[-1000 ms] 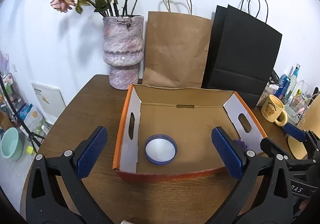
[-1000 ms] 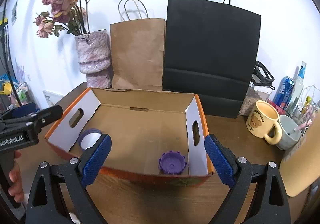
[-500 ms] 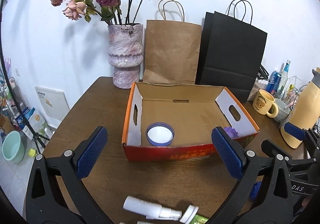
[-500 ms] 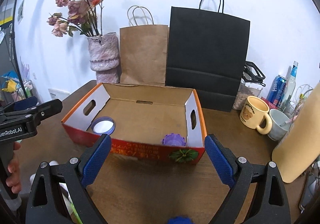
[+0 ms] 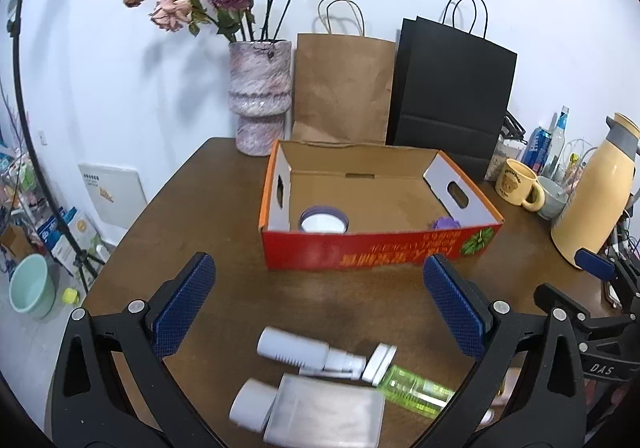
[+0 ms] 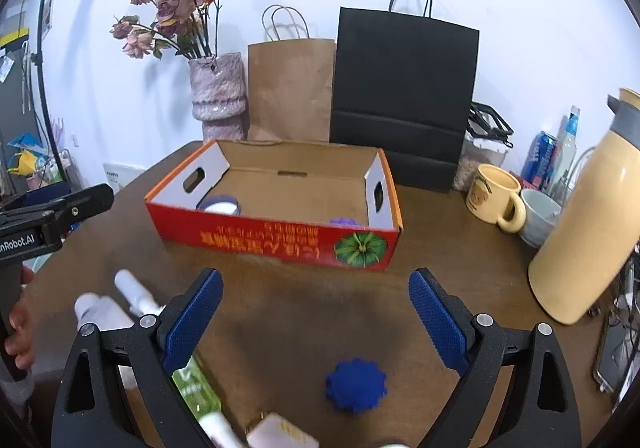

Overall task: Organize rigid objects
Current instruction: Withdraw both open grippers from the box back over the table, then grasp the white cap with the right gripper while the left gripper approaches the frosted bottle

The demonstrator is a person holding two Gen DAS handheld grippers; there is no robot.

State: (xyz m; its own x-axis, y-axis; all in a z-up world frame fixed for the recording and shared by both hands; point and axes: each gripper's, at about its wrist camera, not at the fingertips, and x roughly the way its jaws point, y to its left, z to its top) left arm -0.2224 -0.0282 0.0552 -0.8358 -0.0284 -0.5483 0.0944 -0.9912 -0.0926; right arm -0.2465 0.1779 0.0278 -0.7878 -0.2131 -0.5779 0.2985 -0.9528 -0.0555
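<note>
A red cardboard box [image 5: 376, 248] [image 6: 276, 240] stands on the wooden table. Inside it lie a purple-rimmed white lid [image 5: 323, 221] [image 6: 220, 205] and a purple gear-shaped cap [image 5: 445, 224] [image 6: 345, 222]. My left gripper [image 5: 320, 312] is open and empty, above a white spray bottle [image 5: 304, 350], a frosted flat bottle [image 5: 316, 412] and a green bottle [image 5: 416, 390]. My right gripper [image 6: 314, 318] is open and empty, just behind a blue gear-shaped cap [image 6: 355, 384]. The bottles show at the right wrist view's lower left [image 6: 128, 292].
A flower vase [image 5: 260, 96], a brown bag [image 5: 340, 88] and a black bag [image 5: 448, 96] stand behind the box. A yellow mug [image 6: 494, 198], a grey cup [image 6: 538, 216], a cream thermos [image 6: 588, 232] and a phone [image 6: 610, 352] are at right.
Both grippers have pulled back from the box toward the table's near side. The bottles and the blue cap have come into view beneath them. Both stay open.
</note>
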